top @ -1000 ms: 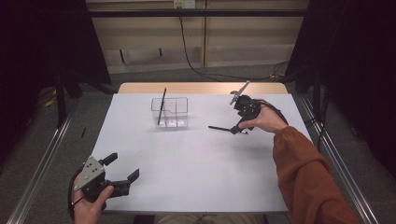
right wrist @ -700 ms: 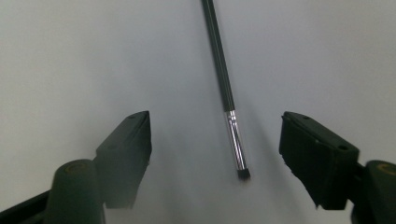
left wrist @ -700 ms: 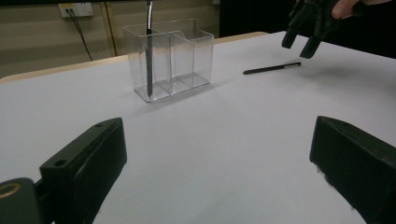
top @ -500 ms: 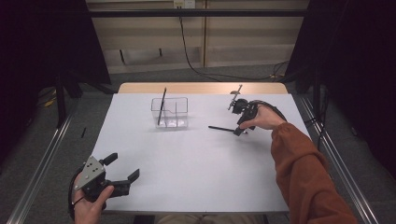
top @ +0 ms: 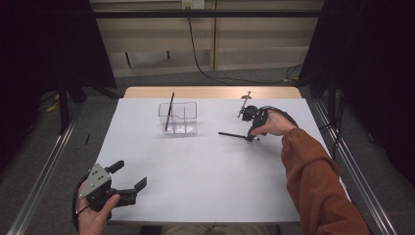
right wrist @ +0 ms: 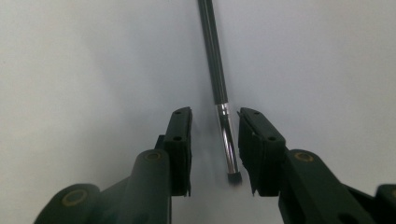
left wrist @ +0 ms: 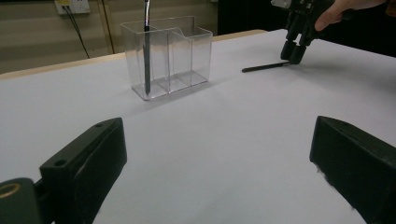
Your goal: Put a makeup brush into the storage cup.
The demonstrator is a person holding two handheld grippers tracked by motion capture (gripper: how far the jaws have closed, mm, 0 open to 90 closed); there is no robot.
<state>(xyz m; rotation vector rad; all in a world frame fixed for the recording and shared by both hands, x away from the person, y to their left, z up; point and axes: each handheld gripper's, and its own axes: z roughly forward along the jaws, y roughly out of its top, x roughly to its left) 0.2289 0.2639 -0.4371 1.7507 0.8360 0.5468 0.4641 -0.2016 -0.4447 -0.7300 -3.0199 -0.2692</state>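
A thin black makeup brush (right wrist: pixel 219 70) with a silver ferrule lies flat on the white table sheet (top: pixel 205 186), right of centre. My right gripper (right wrist: pixel 215 113) points down over its bristle end. Its jaws have just been closing and stand narrow, with the ferrule between them and a gap still showing on each side. A clear divided organizer (top: pixel 183 117) stands at the back middle, and a second dark brush (top: pixel 169 111) leans upright in its left compartment. At the near left corner my left gripper (top: pixel 129 174) rests wide open, with nothing between its fingers.
A bare wooden strip (top: pixel 210 92) of tabletop runs behind the sheet. Metal rails (top: pixel 41 171) flank the table on both sides, and dark curtains hang beyond them. A cable (top: pixel 205 58) trails along the back wall and floor.
The right gripper has dropped a little onto the brush's end and its jaws have drawn in around it. The left gripper has stayed put.
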